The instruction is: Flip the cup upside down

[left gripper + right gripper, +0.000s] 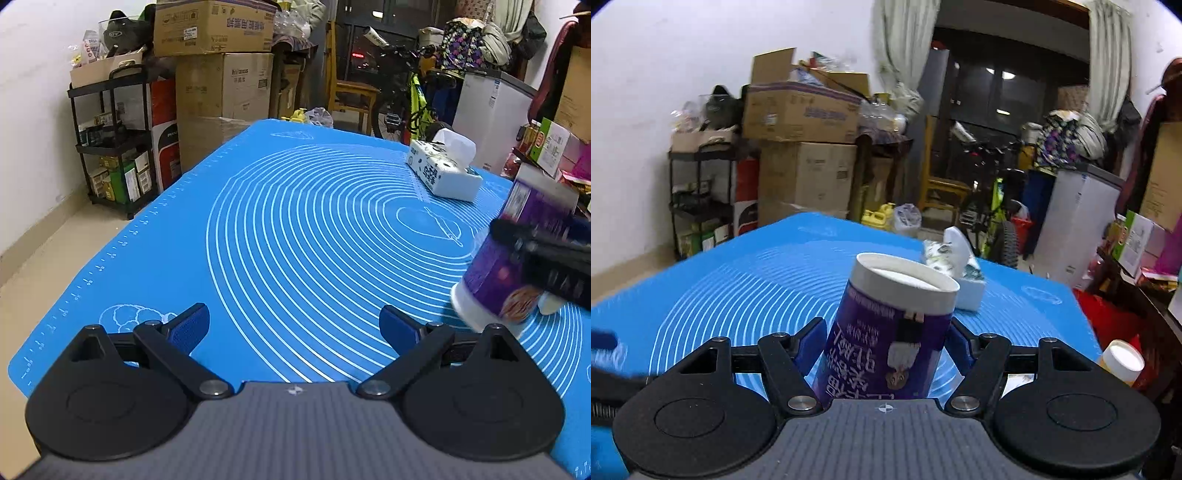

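Note:
The cup (886, 332) is a purple printed paper cup with white ends. My right gripper (886, 341) is shut on the cup's sides and holds it above the blue mat (738, 280); the print reads upside down and the recessed base faces up and away. In the left wrist view the cup (513, 258) hangs tilted at the right edge, its wide white rim pointing down-left just above the mat (295, 221), with the right gripper's black finger (546, 251) across it. My left gripper (293, 326) is open and empty, low over the mat's near edge.
A white tissue box (443, 166) lies on the mat at the far right, also in the right wrist view (956, 273). A white-lidded jar (1123, 363) stands off the mat's right side. Cardboard boxes, a black shelf cart (114, 140) and a bicycle stand behind the table.

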Demonstrator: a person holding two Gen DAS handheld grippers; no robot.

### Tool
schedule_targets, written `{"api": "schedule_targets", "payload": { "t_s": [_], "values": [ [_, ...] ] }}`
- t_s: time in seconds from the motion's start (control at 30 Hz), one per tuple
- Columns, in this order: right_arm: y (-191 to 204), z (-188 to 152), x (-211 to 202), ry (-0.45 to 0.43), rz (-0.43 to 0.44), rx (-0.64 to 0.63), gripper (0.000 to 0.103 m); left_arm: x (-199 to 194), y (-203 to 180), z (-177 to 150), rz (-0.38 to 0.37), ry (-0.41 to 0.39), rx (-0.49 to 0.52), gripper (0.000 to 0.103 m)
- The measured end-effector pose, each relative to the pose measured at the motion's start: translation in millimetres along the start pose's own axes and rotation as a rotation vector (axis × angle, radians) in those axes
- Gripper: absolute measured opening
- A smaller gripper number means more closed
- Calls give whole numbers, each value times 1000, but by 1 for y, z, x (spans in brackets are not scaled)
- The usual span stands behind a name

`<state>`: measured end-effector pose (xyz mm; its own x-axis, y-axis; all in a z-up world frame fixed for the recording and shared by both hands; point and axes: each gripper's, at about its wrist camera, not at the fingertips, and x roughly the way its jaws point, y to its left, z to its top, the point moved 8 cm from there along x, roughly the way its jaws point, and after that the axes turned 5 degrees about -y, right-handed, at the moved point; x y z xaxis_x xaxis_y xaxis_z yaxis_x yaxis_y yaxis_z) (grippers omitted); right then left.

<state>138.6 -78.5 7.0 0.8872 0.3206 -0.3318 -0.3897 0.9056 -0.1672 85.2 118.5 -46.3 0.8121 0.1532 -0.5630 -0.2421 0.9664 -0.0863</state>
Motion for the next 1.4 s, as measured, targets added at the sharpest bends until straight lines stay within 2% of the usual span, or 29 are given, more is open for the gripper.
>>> {"api": "schedule_targets", "payload": {
  "t_s": [0.17,0.4,0.6,0.67,0.83,1.03,1.2,1.4],
  "values": [
    [-2,-18,-3,-8,10,38,71,-1,-4,-4,-10,5,17,98],
    [7,-26,-6,-12,20,3,71,-4,-11,-7,-27,8,34,98],
    [6,-25,-12,0,30,10,76,-7,-14,-9,-31,7,39,98],
    [6,-24,-18,-5,36,10,81,-11,-16,-10,-35,5,39,98],
    [1,-22,-41,-5,83,58,83,-23,-28,-13,-54,-7,45,98],
    [-25,-31,-85,-20,85,151,89,-41,-46,-22,-94,-17,94,98],
    [-47,-59,-109,35,37,196,89,-58,-62,-31,-140,-24,129,98],
    [-63,-88,-121,114,4,231,89,-71,-73,-45,-149,-11,157,98]
  ]
}}
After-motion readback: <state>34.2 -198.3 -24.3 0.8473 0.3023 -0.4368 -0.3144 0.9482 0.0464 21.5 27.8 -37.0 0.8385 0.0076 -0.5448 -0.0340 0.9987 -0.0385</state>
